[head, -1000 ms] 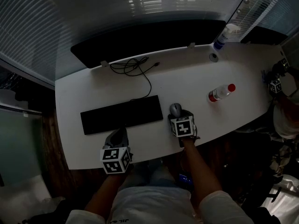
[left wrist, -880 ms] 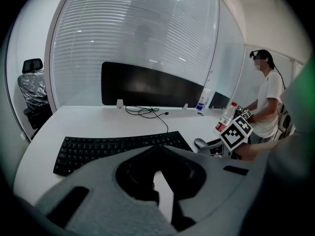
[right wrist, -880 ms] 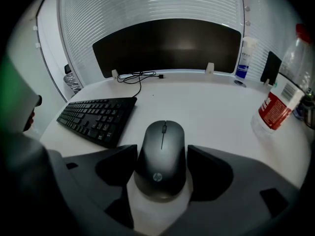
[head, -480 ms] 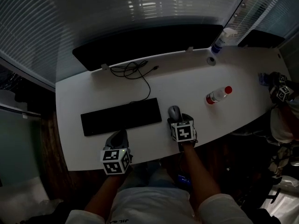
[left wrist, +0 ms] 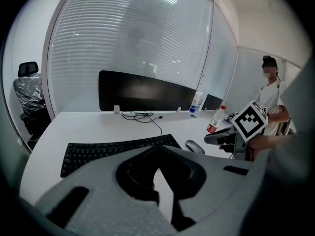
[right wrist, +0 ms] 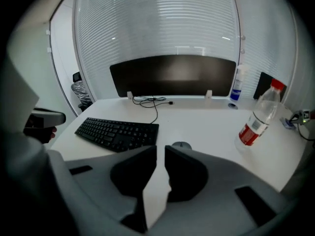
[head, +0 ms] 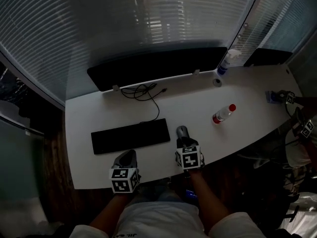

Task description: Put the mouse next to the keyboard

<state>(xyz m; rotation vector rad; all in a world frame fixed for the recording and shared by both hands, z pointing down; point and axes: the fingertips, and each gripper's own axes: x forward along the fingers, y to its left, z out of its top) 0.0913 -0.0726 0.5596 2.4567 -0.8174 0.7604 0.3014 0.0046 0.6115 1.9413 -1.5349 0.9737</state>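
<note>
Resting on the surface (head: 237, 90) just right of the keyboard (head: 131, 136), the mouse (head: 182, 131) appears placed; task judged essentially complete. Right gripper (head: 184, 142), off the keyboard's near right corner: fingers closing, empty. Left gripper (head: 126, 157): fingers pressed together, empty.

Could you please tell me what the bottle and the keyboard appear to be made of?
The bottle looks like clear, glossy plastic: its body is see-through above the red label. The keyboard seems matte black plastic, since its keys show no glare.
</note>
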